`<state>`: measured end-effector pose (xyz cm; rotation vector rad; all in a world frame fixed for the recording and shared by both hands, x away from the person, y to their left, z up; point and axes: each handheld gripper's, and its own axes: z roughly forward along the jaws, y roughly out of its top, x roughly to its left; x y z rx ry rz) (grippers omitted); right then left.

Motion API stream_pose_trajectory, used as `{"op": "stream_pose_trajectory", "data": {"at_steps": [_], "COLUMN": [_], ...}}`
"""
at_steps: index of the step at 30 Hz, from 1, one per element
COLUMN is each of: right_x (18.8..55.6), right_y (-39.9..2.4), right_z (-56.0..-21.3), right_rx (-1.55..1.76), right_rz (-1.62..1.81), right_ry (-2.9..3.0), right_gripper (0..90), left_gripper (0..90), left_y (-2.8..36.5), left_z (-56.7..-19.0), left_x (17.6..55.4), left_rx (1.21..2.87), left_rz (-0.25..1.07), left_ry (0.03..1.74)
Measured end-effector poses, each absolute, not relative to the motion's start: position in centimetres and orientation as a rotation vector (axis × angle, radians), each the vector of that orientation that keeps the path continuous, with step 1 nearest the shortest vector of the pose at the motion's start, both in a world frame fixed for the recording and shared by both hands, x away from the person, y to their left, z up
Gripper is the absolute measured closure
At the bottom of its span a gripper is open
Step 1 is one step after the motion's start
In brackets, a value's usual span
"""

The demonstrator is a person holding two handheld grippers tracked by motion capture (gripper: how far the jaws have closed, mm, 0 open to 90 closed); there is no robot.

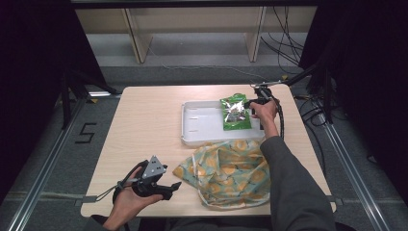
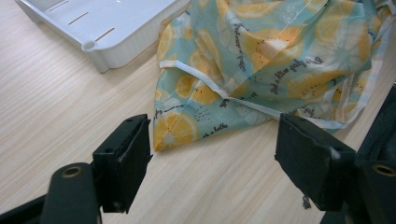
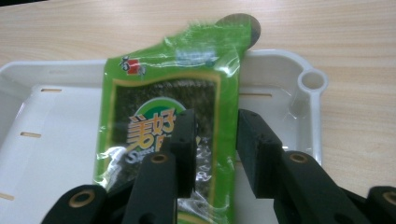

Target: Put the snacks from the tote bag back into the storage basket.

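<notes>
A green seaweed snack packet (image 1: 235,113) (image 3: 163,93) lies in the right part of a white tray (image 1: 199,125) (image 3: 60,116), its top resting over the tray's far rim. My right gripper (image 1: 251,103) (image 3: 215,121) is at the packet's right side. Its jaws stand a little apart with the packet's right edge between them, and a slim gap shows beside the right jaw. A lemon-print cloth bag (image 1: 226,171) (image 2: 261,56) lies crumpled in front of the tray (image 2: 116,28). My left gripper (image 1: 172,188) (image 2: 212,135) hovers open near the table's front left, pointing at the bag's near corner with nothing between its jaws.
The wooden table (image 1: 144,120) has bare surface on its left half. Behind it stand shelf legs (image 1: 137,43) and loose cables (image 1: 288,43). Black curtains hang on both sides. The person's right sleeve (image 1: 293,187) crosses the table's front right.
</notes>
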<state>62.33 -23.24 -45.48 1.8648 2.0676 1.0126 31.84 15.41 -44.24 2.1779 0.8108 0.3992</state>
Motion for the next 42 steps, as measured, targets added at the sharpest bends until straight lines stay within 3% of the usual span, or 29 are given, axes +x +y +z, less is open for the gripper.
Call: {"op": "stream_pose_trajectory", "data": {"at_steps": [27,33,42], "right_x": [60.5,59.7,58.5], "right_y": [-23.9,-24.0,-24.3], "right_z": [-42.2,-41.5,-40.5], "right_rx": [1.782,1.752,1.599], "right_rz": [1.037,1.057,1.107], "right_ry": [2.102,2.12,2.16], "right_gripper": [59.9,57.2,52.7], "left_gripper": [23.2,22.2,21.9], "left_y": [15.7,15.7,16.0], "left_z": [-44.3,-44.5,-44.5], "left_x": [32.3,32.3,32.5], "left_rx": [2.216,2.145,2.164], "left_rz": [0.425,0.43,0.446], "left_ry": [0.789,0.86,0.861]}}
